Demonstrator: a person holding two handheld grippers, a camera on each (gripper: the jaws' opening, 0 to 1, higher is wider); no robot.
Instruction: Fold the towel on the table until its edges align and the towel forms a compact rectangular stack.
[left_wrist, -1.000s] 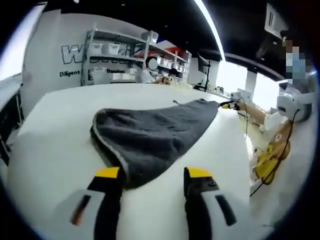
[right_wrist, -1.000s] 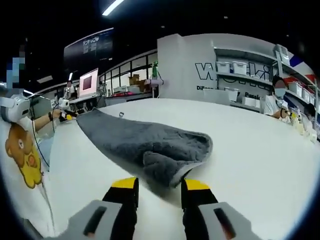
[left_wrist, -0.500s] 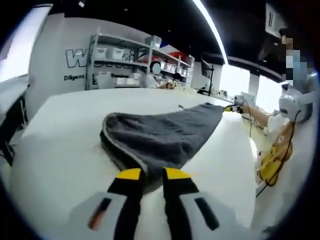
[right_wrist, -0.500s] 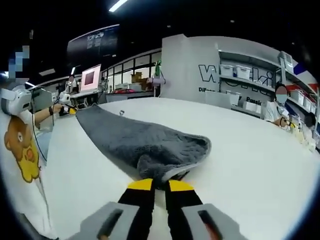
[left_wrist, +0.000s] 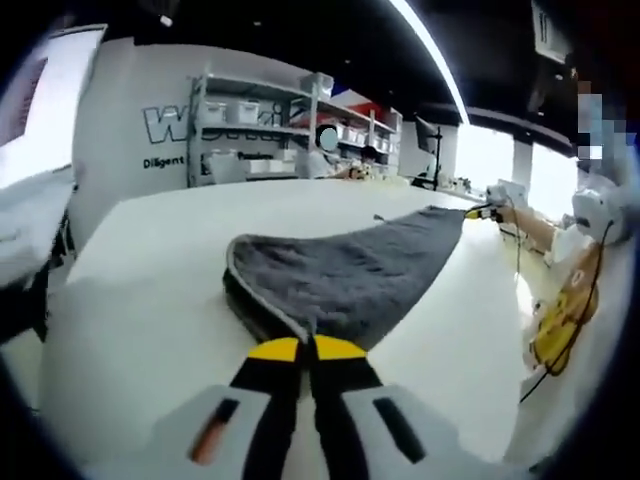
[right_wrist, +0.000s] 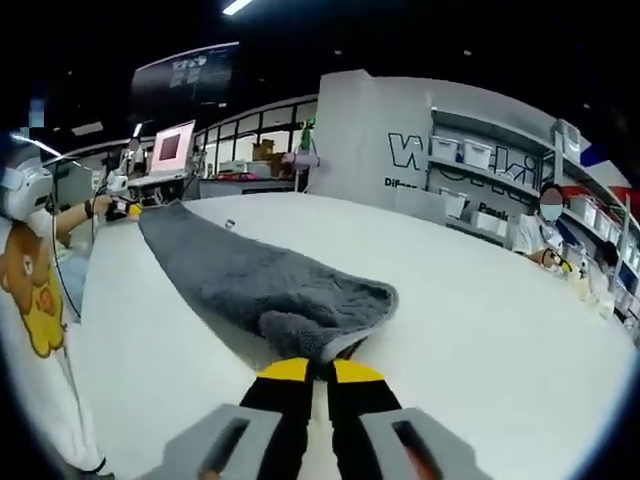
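Observation:
A dark grey towel (left_wrist: 345, 275) lies folded lengthwise on the white table (left_wrist: 150, 290), its long body stretching away toward the far right. My left gripper (left_wrist: 305, 347) is shut on the towel's near corner, which rises slightly off the table. In the right gripper view the same towel (right_wrist: 240, 280) runs off to the upper left, and my right gripper (right_wrist: 320, 368) is shut on its bunched near end. The other gripper, with yellow tips (right_wrist: 128, 210), shows small at the towel's far end.
The white table (right_wrist: 480, 320) spreads wide to the right of the towel. Shelves with white bins (left_wrist: 270, 110) and a seated person (right_wrist: 535, 235) stand behind the table. A person's sleeve and a yellow bear print (right_wrist: 30, 290) are at the left table edge.
Both grippers went from open to shut on the towel's two ends. The left corner has lifted a little, and both views have drawn closer to the towel.

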